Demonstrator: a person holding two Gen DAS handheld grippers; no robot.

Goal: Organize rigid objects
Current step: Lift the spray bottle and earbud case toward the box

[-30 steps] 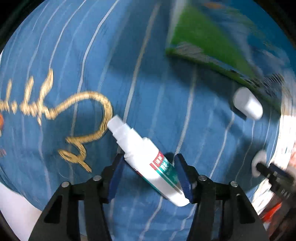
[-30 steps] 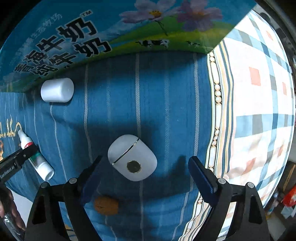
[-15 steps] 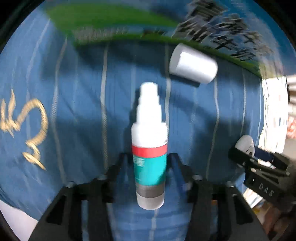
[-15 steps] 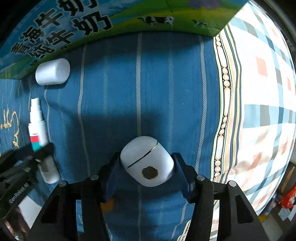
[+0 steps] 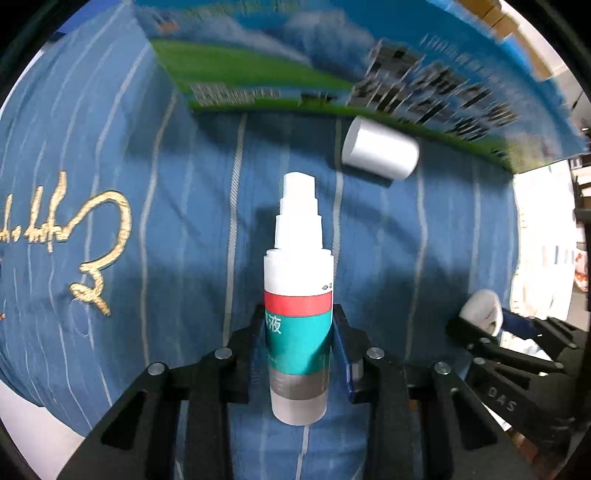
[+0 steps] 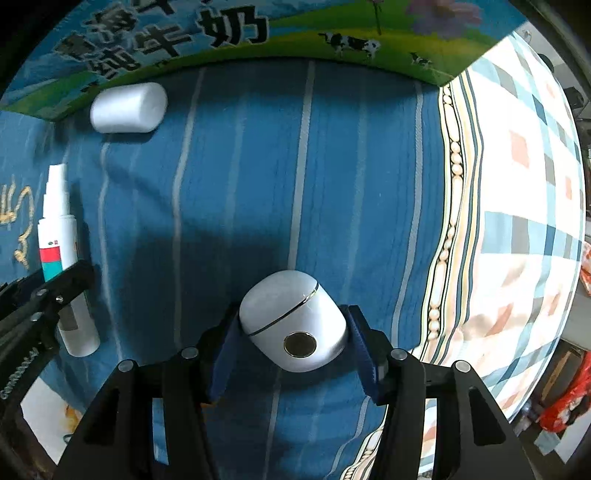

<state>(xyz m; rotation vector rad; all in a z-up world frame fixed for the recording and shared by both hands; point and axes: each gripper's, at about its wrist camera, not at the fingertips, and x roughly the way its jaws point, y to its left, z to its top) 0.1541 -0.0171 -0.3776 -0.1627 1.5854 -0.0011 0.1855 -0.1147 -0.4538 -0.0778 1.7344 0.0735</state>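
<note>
**Both grippers closed on objects above the blue striped cloth**

The spray bottle [image 5: 297, 325] is a smooth white plastic cylinder with a stepped nozzle at its top, a red band and a teal label around its body. The left gripper [image 5: 298, 350] points down at the cloth, and its fingers [image 5: 341, 354] clamp the bottle's lower body from both sides, having just closed fully on it. The bottle lies in line with the fingers, nozzle pointing away from the camera.

The earbud case [image 6: 293, 319] is a rounded, glossy white shell with a thin metallic seam line and a dark round disc on its near face. The right gripper [image 6: 291, 347] also points down, and its blue padded fingers [image 6: 360, 347] press on the case's left and right sides.

A short white cylinder [image 5: 380, 153] lies on its side on the cloth, just beside the lower edge of the milk carton [image 6: 295, 33], a printed cardboard box with green fields, cows and bold black characters.

The blue cloth [image 6: 258, 177] is soft fabric with pale stripes and gold embroidered script. It borders a checked sheet [image 6: 517, 221] to the right.
</note>
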